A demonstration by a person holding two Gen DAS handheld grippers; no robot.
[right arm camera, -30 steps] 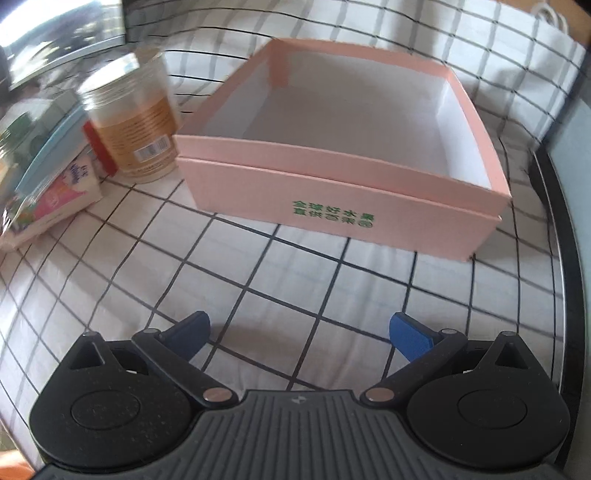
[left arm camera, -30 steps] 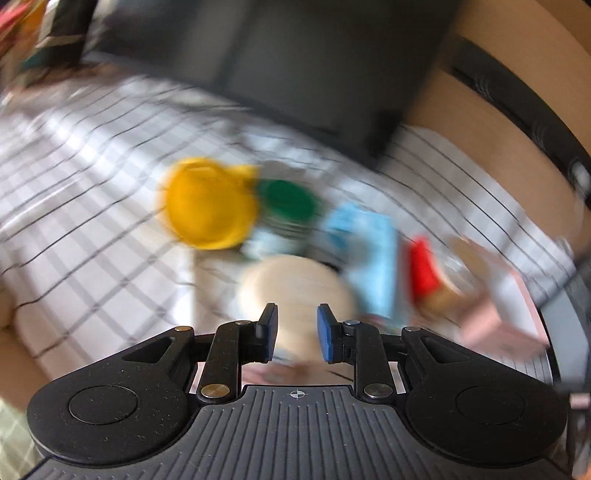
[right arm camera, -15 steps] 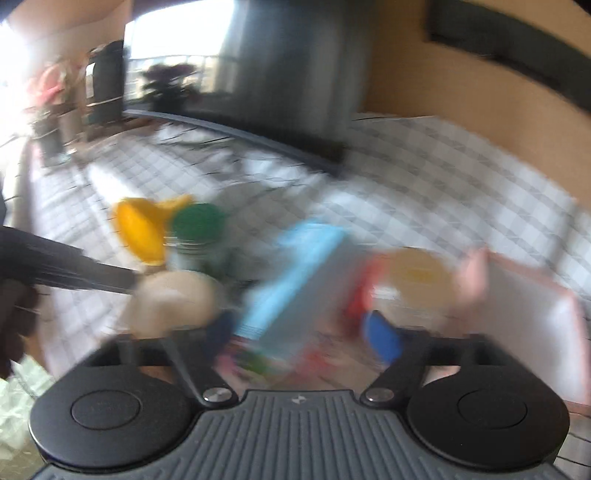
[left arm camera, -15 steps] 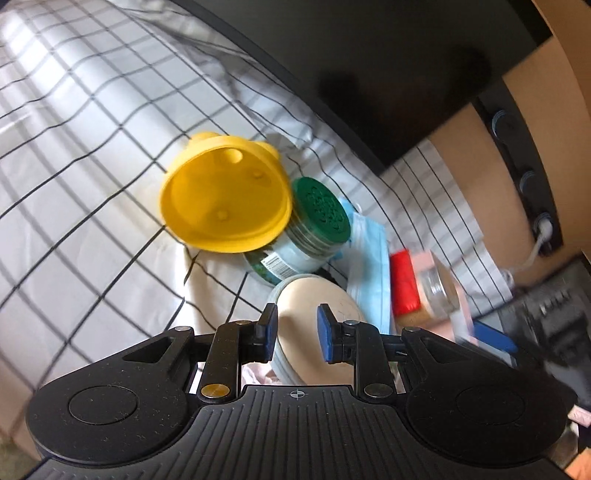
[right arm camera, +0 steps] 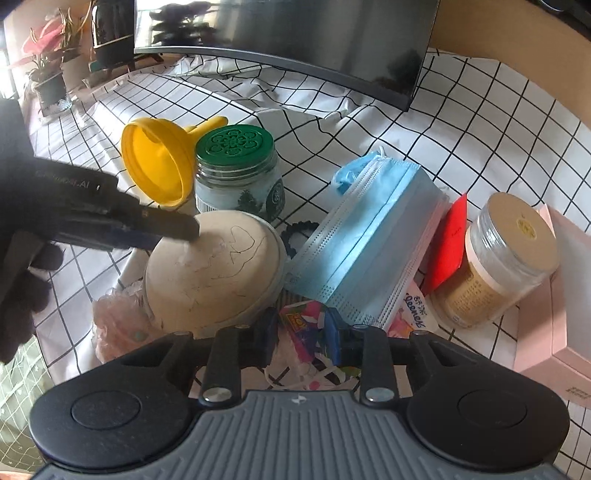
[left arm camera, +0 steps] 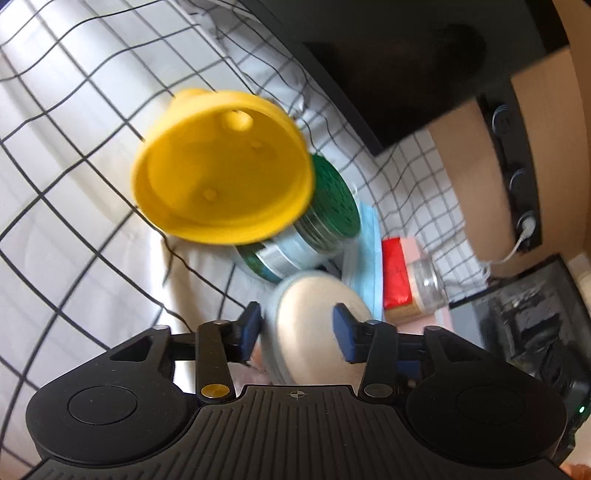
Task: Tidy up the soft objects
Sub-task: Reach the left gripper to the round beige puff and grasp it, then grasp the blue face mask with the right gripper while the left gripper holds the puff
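A round beige powder puff in a clear case leans among the pile; it also shows in the left wrist view. My left gripper is open with its jaws on either side of the puff; in the right wrist view it reaches in from the left. A stack of blue face masks lies to the right. My right gripper is partly closed around a colourful patterned soft packet. A pink crinkly soft thing lies under the puff.
A yellow funnel, a green-lidded jar, a red packet, a gold-lidded jar and a pink open box stand on the checked cloth. A dark monitor stands behind.
My left gripper has opened and closed in on the puff. My right gripper swung from the pink box to the pile and narrowed around the patterned packet.
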